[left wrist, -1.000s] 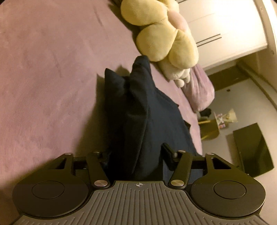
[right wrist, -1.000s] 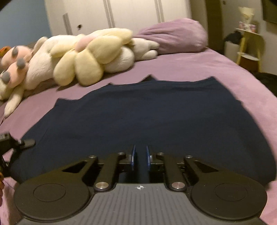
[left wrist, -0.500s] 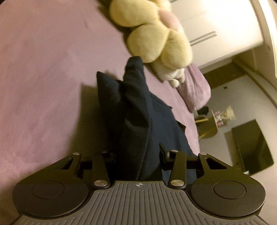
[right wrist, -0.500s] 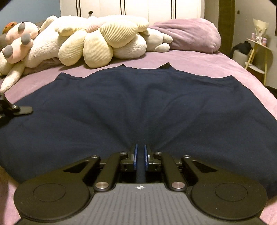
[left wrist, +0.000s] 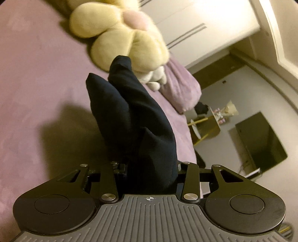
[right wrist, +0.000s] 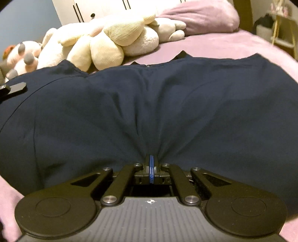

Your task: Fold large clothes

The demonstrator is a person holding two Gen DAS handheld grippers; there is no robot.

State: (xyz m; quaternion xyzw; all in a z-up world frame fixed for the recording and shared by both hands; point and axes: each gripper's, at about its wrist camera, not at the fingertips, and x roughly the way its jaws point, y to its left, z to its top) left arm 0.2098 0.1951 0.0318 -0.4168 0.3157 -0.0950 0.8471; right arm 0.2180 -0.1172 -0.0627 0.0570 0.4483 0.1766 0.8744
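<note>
A large dark navy garment (right wrist: 167, 104) lies spread on the purple bed (right wrist: 232, 46). My right gripper (right wrist: 151, 163) is shut on the garment's near edge, and the cloth puckers at the blue pads. In the left wrist view the garment (left wrist: 134, 115) rises in bunched folds between my left gripper's (left wrist: 150, 167) fingers, which stand wide apart with cloth filling the gap; the fingertips are hidden by cloth. The left gripper also shows at the left edge of the right wrist view (right wrist: 13, 89), at the garment's left side.
Several cream and yellow plush toys (right wrist: 104, 42) lie just beyond the garment's far edge, with a purple pillow (right wrist: 201, 16) beside them. White wardrobe doors (left wrist: 195, 28) stand behind. A small side table (left wrist: 206, 126) and a dark screen (left wrist: 260, 143) stand off the bed.
My right gripper has closed fully on the garment's near edge and pulled it into puckers. My left gripper has lifted its side, and the cloth bunches higher between its fingers.
</note>
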